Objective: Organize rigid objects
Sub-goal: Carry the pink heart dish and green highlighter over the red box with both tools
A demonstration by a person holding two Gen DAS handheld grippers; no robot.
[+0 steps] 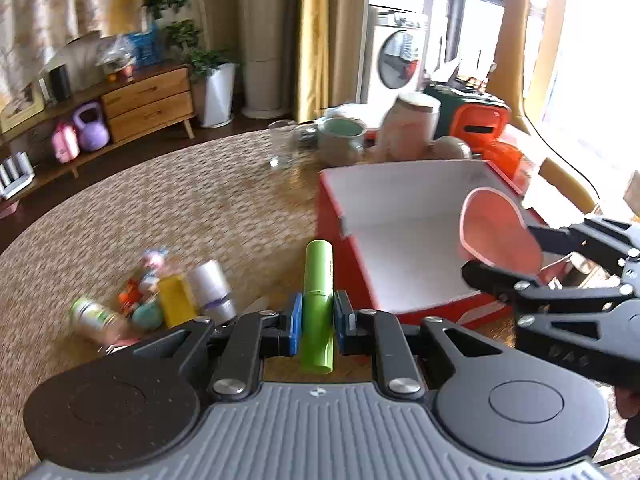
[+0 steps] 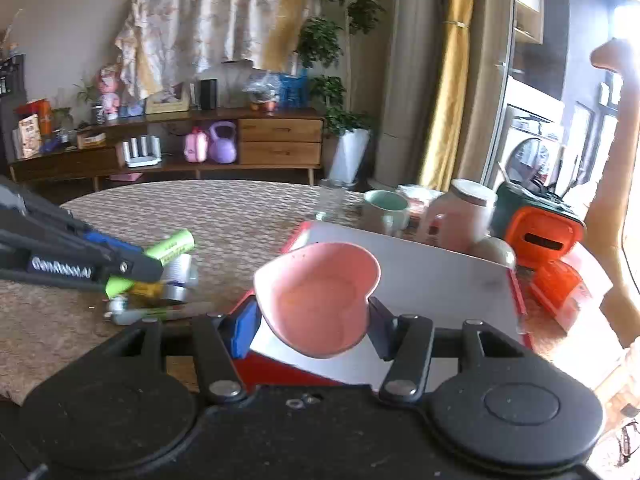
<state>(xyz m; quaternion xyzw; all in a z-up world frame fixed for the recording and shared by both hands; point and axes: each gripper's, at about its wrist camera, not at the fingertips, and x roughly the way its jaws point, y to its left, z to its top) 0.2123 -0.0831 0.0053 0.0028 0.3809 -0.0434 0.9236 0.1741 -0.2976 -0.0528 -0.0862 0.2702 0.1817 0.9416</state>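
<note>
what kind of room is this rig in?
Most likely a home living room: a wooden sideboard with potted plants beside it, curtains, and a washing machine in the next space.

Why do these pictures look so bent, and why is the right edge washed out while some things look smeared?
Left wrist view: the fisheye lens curves the table edge; window glare whitens the right side; the pile of small items is motion-blurred, while the green tube in the left tool stays sharp. Right wrist view: the same bending and glare; the pink heart-shaped dish in the right tool is crisp.
</note>
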